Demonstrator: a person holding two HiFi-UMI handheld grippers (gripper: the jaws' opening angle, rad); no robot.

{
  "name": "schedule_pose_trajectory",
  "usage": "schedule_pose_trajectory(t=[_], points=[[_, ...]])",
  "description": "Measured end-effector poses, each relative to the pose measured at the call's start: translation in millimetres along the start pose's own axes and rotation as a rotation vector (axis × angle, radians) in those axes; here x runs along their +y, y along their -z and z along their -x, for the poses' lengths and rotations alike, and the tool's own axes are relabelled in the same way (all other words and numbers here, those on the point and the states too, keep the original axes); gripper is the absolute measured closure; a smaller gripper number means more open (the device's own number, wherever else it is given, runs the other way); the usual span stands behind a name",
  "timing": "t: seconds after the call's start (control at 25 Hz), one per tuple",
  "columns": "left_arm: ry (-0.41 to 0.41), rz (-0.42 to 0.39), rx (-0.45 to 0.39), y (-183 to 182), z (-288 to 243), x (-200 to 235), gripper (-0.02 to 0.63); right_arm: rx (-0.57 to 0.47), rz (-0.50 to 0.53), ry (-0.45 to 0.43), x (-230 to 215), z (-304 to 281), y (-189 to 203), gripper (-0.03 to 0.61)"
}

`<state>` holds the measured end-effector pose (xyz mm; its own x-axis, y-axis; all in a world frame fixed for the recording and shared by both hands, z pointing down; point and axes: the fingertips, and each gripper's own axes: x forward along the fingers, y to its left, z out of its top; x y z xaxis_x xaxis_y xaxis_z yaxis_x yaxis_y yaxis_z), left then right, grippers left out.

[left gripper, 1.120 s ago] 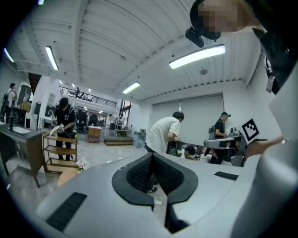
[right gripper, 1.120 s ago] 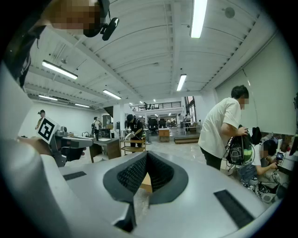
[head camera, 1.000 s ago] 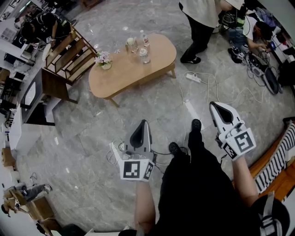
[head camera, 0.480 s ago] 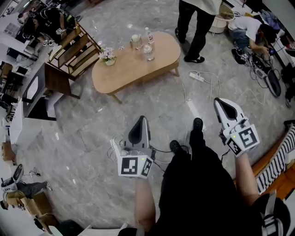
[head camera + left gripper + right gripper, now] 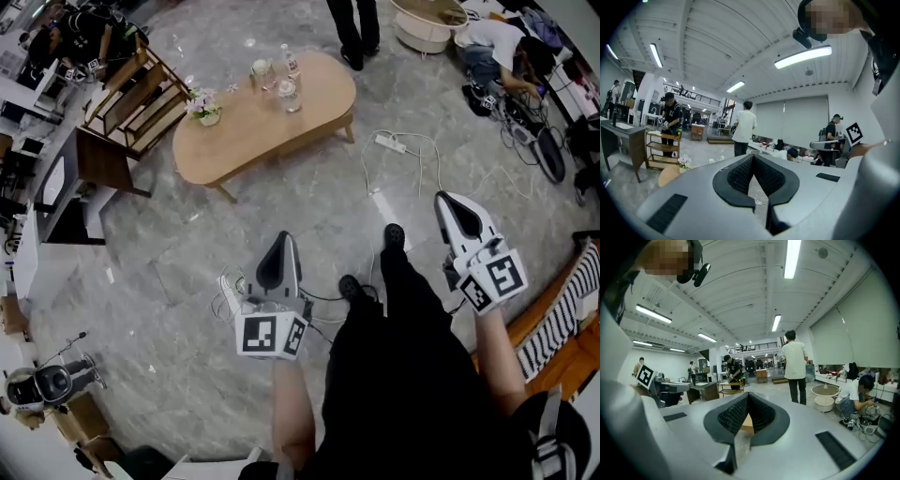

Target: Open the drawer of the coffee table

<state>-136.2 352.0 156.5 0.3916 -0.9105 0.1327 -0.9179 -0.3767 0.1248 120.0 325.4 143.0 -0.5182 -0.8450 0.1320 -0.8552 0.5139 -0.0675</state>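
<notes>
**Step in hand (judged): approach.** The oval wooden desk [image 5: 272, 127] stands well apart from both tools, up the head view across open grey floor [image 5: 187, 262]. No drawer front shows from here, so which side carries the drawer cannot be told.

**Tool state.** The left tool [image 5: 283, 238] and the right tool [image 5: 442, 198] are both closed, tips together, with nothing between them.

**Procedure (advised).**
1. Walk to the near long edge of the desk and look under the top for the drawer front.
2. Open one tool before reaching in (a closed tool cannot take a handle or lip).
3. Grip squarely, then pull level and straight along the drawer's travel.

**Edges and clearance.**
- A power strip [image 5: 387, 142] lies on the floor near the desk's right end; keep to the left of it.
- A wooden rack [image 5: 127, 94] stands just beside the desk's left end.
- A person [image 5: 354, 33] stands at the far side.
- Bottles [image 5: 286, 86] and a flower pot [image 5: 203, 109] sit on the top; a jolt could tip them.
</notes>
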Motion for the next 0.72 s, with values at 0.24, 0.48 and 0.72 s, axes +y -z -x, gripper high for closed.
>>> schedule_pose_trajectory(t=[0.24,0.48,0.72], points=[[-0.021,-0.001,0.009,-5,-29,-10,0.601,0.004,-0.032,-0.044,-26,-25,-1,0.566],[-0.061,-0.016,0.033,-15,-76,-15,0.601,-0.001,-0.060,-0.093,-68,-66,-9,0.566],[-0.108,0.015,0.020,-22,-143,-29,0.601,0.010,-0.043,-0.168,-120,-105,-16,0.566]])
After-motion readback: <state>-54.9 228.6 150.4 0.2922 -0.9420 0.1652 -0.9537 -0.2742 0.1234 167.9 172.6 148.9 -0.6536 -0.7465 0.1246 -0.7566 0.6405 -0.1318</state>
